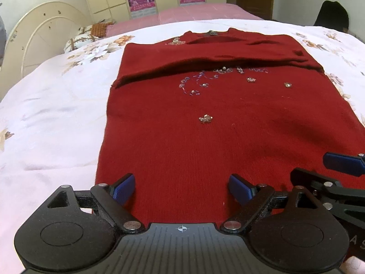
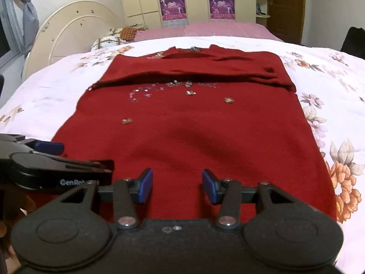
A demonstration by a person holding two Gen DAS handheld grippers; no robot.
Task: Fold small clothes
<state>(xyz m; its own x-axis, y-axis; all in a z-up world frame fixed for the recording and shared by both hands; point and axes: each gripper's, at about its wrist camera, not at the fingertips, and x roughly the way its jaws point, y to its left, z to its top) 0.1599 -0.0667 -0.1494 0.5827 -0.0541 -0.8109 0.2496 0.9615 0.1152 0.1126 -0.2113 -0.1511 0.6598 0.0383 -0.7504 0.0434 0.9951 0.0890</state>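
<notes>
Sweater (image 1: 228, 125) lies flat on floral bedspread (image 1: 45, 114), sleeve folded across; left gripper (image 1: 182, 189) and right gripper (image 2: 177, 186) spread above its hem.

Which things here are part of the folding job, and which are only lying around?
For the job: red sweater, sleeves folded across its chest; left claw and right claw, both open at its hem; floral bedsheet under it.

Only lying about: pillow, headboard, wardrobe posters.
</notes>
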